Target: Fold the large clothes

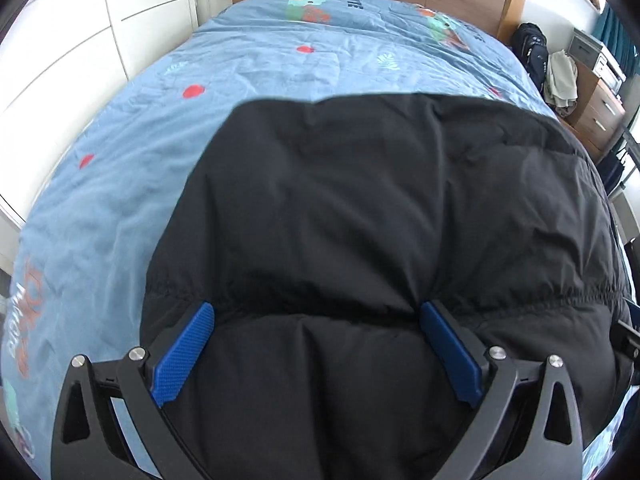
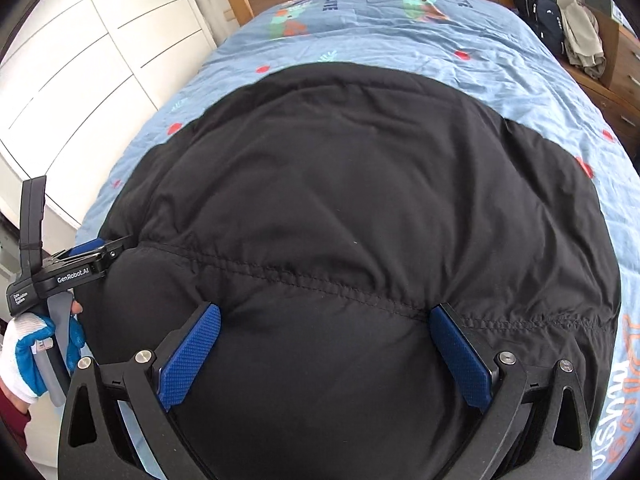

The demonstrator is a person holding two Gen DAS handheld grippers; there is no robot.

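Left tongs (image 1: 318, 344): blue pads spread wide, hovering low over black padded jacket (image 1: 380, 240), nothing clamped. Right tongs (image 2: 326, 344): also spread apart, empty, pads straddling the quilted seam.

Jacket lies flat on the bed (image 1: 120, 160) directly ahead of both tongs; puffy, wrinkled, stitched seam running crosswise between the pads. Blue printed cover shows beyond and to either side.

Right wrist view only: left tongs seen side-on at the jacket's left edge, gripped by a gloved hand (image 2: 36, 354), white and blue glove. Left wrist view shows no hand.
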